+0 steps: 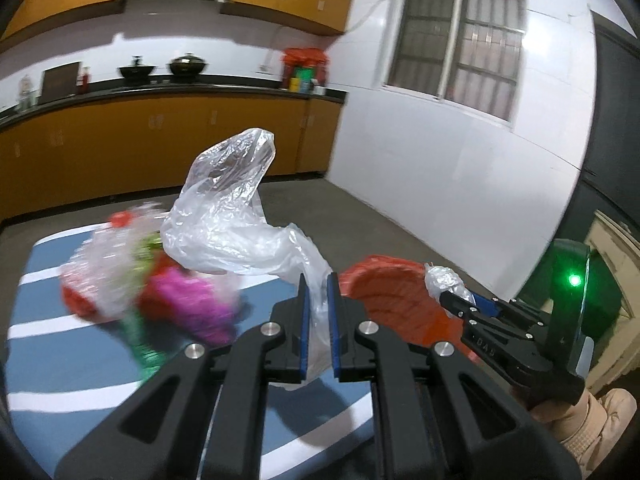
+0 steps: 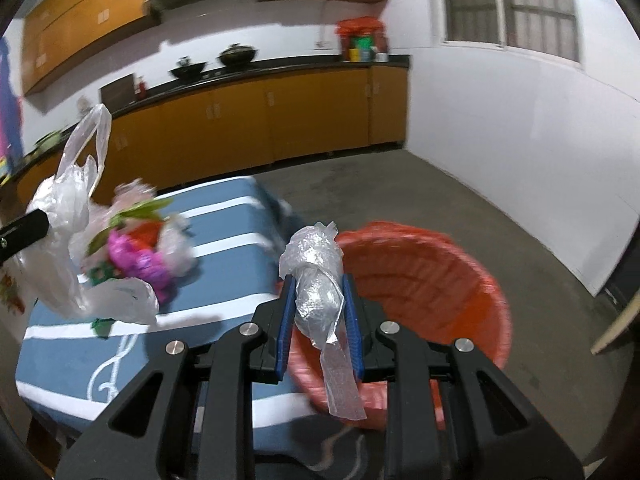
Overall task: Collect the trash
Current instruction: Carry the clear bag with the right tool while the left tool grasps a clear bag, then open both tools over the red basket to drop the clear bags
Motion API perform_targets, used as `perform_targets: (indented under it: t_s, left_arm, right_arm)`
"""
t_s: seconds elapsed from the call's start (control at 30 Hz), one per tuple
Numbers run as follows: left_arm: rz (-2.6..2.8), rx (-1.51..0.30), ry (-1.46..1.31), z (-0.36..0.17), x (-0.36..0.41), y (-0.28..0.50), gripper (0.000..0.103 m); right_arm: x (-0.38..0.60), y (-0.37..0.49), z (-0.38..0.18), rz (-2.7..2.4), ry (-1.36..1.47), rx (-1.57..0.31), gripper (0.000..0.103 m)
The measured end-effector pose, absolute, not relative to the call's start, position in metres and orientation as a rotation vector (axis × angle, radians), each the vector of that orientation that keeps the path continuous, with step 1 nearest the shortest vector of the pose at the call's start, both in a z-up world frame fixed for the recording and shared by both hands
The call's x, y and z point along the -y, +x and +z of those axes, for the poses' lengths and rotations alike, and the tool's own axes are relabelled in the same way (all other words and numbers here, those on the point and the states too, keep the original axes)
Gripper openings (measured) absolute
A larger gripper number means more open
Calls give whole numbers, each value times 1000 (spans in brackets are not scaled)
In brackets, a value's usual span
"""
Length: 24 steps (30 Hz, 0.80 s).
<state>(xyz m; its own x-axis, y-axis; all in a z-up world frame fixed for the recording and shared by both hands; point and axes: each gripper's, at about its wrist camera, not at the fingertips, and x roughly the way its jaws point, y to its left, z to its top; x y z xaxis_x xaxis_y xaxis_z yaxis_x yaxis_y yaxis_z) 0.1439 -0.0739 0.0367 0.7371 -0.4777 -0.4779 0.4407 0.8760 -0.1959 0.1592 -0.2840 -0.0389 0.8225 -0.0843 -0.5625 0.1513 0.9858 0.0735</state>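
My left gripper (image 1: pixel 318 280) is shut on a clear plastic bag (image 1: pixel 228 216), held up above the blue striped table (image 1: pixel 48 360); the bag also shows in the right wrist view (image 2: pixel 68 240). My right gripper (image 2: pixel 318 284) is shut on a crumpled clear plastic wrapper (image 2: pixel 318 280), held over the near rim of the orange trash bin (image 2: pixel 420 280). The right gripper (image 1: pixel 450 300) and its wrapper (image 1: pixel 444 280) also show in the left wrist view, in front of the bin (image 1: pixel 392 296). A blurred pile of trash (image 1: pixel 160 284), pink, red, green and clear, lies on the table.
The orange bin stands on the concrete floor (image 2: pixel 460 192) right of the table. Orange kitchen cabinets (image 2: pixel 280 120) with a black counter and pots run along the back wall. A white wall with a window (image 1: pixel 460 60) is on the right.
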Motion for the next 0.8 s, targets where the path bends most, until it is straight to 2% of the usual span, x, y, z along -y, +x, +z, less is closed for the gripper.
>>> perform_targets:
  t_s: [0.43,0.8]
  left_arm:
    - [-731,-608,-21,7,199,181,10]
    - [-796,-659,-5,-21,233,206,10]
  right_arm:
    - [356,152,-44,-243,209,-599,24]
    - [377,155,-49,-247,271,-579,24]
